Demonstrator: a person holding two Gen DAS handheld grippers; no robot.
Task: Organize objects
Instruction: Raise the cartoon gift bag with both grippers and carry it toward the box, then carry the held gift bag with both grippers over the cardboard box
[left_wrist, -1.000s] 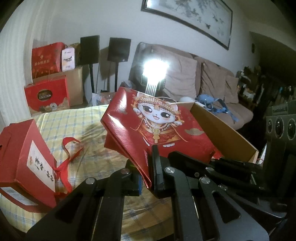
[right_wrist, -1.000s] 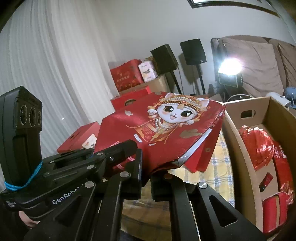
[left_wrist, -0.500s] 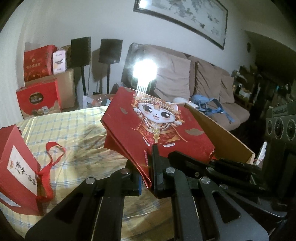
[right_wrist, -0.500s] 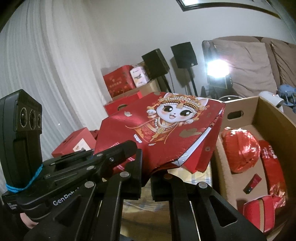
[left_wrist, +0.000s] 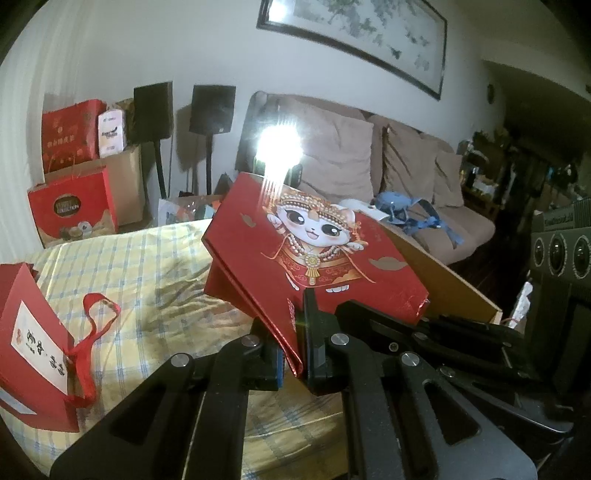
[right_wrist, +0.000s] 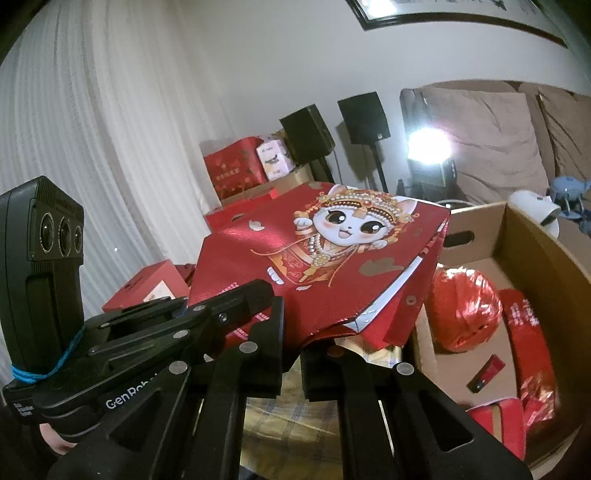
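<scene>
A shiny red gift bag with a cartoon cat (left_wrist: 317, 254) (right_wrist: 325, 258) hangs flat in the air above the yellow checked tablecloth (left_wrist: 147, 273). My left gripper (left_wrist: 295, 354) is shut on the bag's near edge. My right gripper (right_wrist: 291, 343) is shut on the same bag, with the rim crumpled between its pads. To the right stands an open cardboard box (right_wrist: 546, 254) (left_wrist: 443, 277) holding a red foil ball (right_wrist: 465, 306) and several red packets. The bag's far end reaches toward the box's rim.
A red bag with ribbon handles (left_wrist: 33, 347) lies on the table at the left. Red gift boxes (left_wrist: 74, 210), two black speakers on stands (left_wrist: 212, 110), a bright lamp (left_wrist: 277, 144) and a beige sofa (left_wrist: 406, 177) stand behind. White curtains (right_wrist: 92, 147) hang at the left.
Both grippers have carried the cat bag sideways toward the cardboard box; more of the box's inside shows in the right wrist view. The grips are unchanged.
</scene>
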